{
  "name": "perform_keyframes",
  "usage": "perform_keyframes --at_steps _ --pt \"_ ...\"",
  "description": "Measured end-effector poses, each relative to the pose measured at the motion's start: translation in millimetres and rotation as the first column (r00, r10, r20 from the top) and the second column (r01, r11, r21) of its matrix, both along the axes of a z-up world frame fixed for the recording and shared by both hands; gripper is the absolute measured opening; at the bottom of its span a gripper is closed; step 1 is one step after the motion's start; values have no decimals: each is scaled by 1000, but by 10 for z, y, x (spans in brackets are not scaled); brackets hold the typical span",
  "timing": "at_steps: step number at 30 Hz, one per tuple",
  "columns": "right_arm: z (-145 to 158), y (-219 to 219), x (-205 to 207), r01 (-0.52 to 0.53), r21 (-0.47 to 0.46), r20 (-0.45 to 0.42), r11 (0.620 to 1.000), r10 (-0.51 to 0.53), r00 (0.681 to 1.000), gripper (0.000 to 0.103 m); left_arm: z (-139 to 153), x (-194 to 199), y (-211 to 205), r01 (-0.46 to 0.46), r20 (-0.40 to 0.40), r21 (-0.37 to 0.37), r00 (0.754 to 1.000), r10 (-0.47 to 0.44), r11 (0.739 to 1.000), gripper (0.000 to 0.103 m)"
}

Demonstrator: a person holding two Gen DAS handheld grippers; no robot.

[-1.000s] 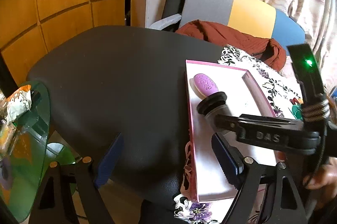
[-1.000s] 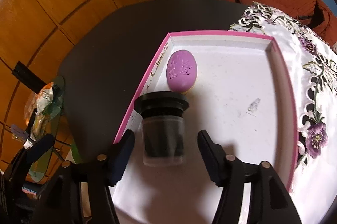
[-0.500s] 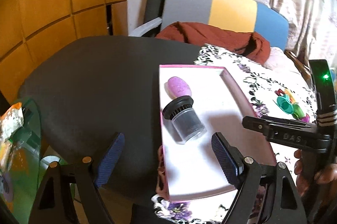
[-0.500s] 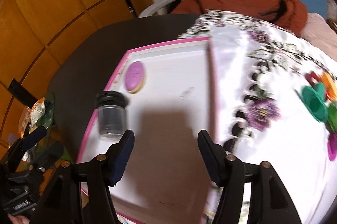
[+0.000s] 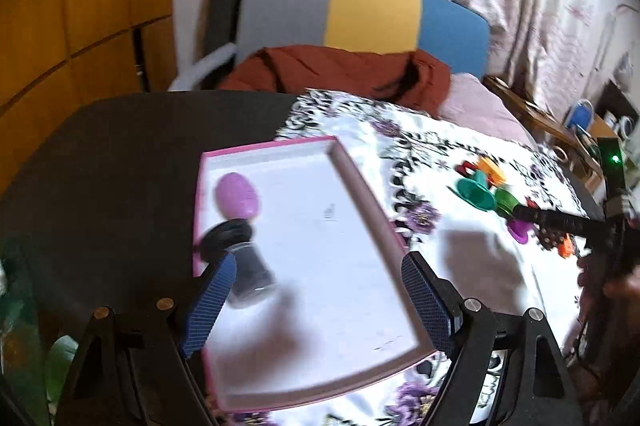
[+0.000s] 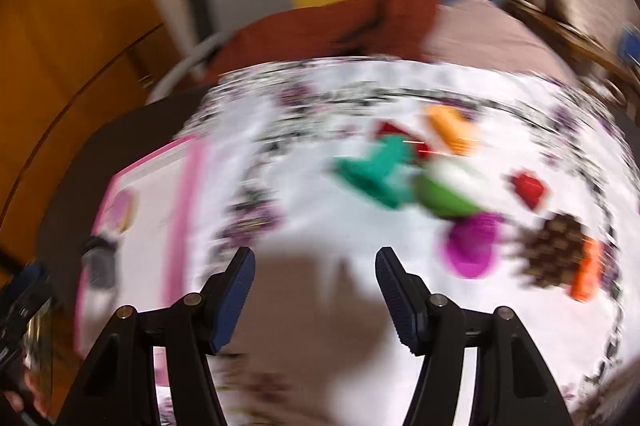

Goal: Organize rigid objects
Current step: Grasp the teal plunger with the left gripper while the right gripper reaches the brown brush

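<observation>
With a purple egg (image 5: 237,194) and a black-capped jar (image 5: 240,262) already in the pink tray (image 5: 304,145), the right hand-held gripper (image 6: 314,298), spread and empty, faces the loose toys (image 6: 460,185) on the floral cloth, so the next move calls for picking one, while the left hand-held gripper (image 5: 316,302) hangs spread over the tray.

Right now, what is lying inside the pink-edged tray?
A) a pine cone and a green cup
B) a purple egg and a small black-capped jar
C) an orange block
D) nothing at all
B: the purple egg and the black-capped jar lie in the tray; the other toys sit outside on the flowered cloth.
</observation>
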State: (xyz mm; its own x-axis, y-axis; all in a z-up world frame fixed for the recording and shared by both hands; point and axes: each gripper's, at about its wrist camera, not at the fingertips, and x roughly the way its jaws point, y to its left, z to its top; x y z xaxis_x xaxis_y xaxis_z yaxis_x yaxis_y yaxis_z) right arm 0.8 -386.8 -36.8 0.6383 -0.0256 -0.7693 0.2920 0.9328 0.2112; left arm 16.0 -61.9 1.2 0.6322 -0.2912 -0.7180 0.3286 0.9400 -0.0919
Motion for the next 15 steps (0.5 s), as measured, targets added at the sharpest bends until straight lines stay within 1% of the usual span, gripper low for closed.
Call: perform_keyframes --at_steps 1,2,4,6,8,9,11,13,15 --pt "-14 -194 -13 60 -1 -6 998 -60 998 64 -7 3 -75 18 -9 4 1000 -18 1000 86" --pt "-13 -342 -50 103 4 0 995 -103 995 64 -9 7 -154 62 -5 -8 998 -62 998 86" --pt "0 -602 -129 183 21 13 983 -183 983 64 -17 14 -317 103 -7 -1 995 -103 995 86" --pt "1 -865 -211 272 44 30 961 -273 961 64 -14 19 -480 138 -12 4 990 -138 990 86" --pt "-10 -1070 -277 354 77 41 932 -357 933 64 -15 39 -664 173 -14 17 985 -173 985 86" --pt "-21 -1127 -297 374 100 48 922 -380 924 64 -22 71 -746 187 -21 21 982 -186 982 86" --pt "-15 -1187 -332 394 141 61 908 -406 912 64 -46 139 -897 220 -43 7 975 -220 975 86" --pt "-3 -1212 -352 393 156 67 906 -407 911 64 -68 213 -1053 234 -67 1 970 -234 972 85" --pt "24 -1232 -387 389 174 94 904 -409 908 64 -77 277 -1210 258 -70 1 964 -257 966 85"
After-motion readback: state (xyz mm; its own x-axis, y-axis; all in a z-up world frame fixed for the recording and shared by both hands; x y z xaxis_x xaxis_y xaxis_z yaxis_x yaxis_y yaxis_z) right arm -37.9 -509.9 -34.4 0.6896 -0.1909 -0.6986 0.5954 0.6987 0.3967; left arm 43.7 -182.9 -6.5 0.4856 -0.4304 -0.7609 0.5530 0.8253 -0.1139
